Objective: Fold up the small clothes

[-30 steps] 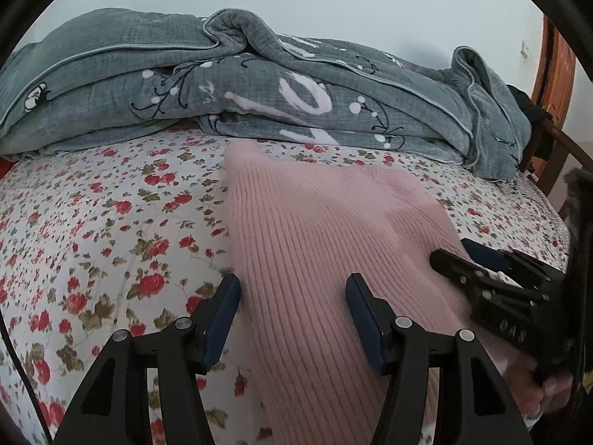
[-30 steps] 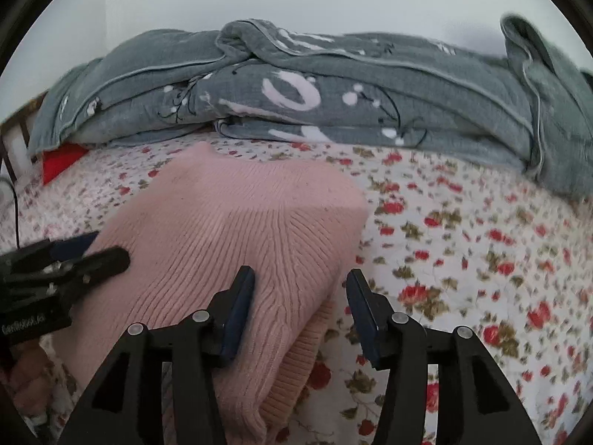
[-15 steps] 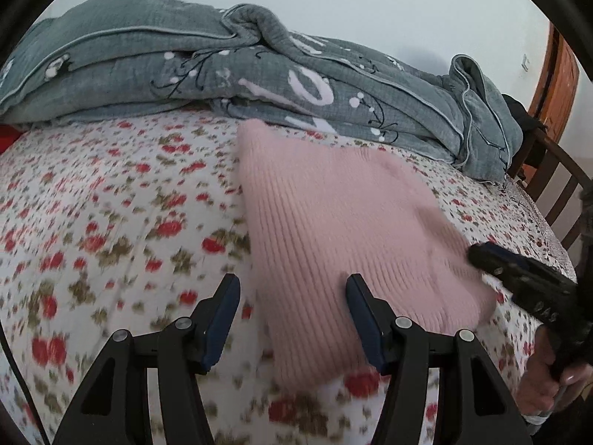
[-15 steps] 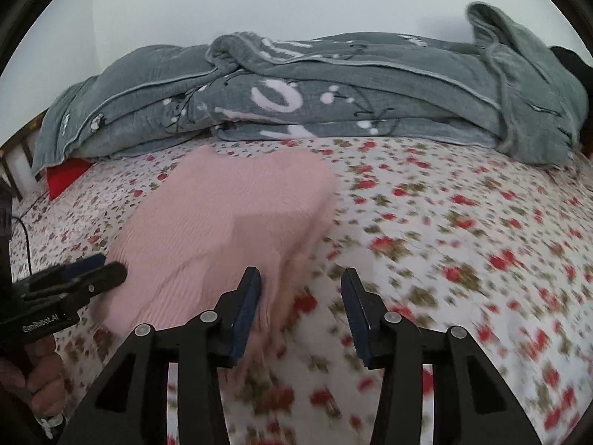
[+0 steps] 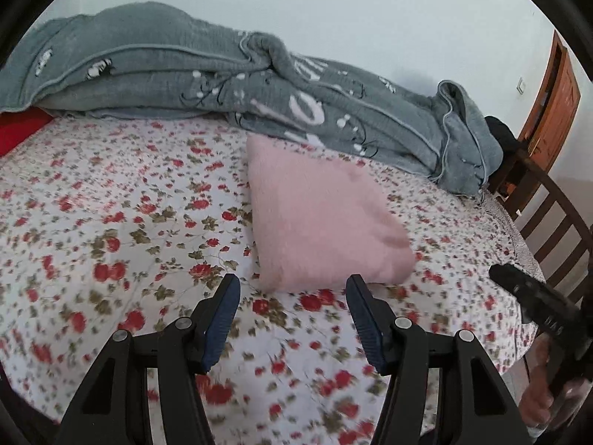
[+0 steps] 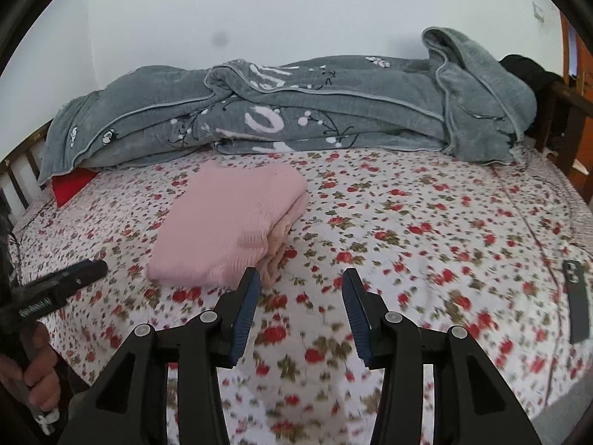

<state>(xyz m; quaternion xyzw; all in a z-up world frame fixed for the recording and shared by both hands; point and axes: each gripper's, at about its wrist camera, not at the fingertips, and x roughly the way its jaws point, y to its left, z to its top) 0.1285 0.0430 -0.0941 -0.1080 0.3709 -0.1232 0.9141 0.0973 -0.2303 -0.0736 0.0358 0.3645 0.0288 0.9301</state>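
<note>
A pink knit garment (image 5: 318, 222) lies folded into a compact stack on the floral bed sheet (image 5: 111, 230); it also shows in the right wrist view (image 6: 233, 226). My left gripper (image 5: 292, 285) is open and empty, just in front of the garment's near edge, apart from it. My right gripper (image 6: 300, 278) is open and empty, in front of the garment's right corner and clear of it. Each gripper appears at the edge of the other's view: the right one (image 5: 533, 296), the left one (image 6: 66, 282).
A rumpled grey blanket (image 6: 296, 107) lies along the back of the bed. A red item (image 6: 72, 185) peeks out under its left end. A dark phone (image 6: 576, 300) lies on the sheet at the right. A wooden bed frame (image 5: 548, 207) and a door (image 5: 552, 100) stand at the right.
Both grippers have pulled back from the garment toward the bed's near edge. One second ago their open jaws straddled the folded stack; now it lies free in front of them.
</note>
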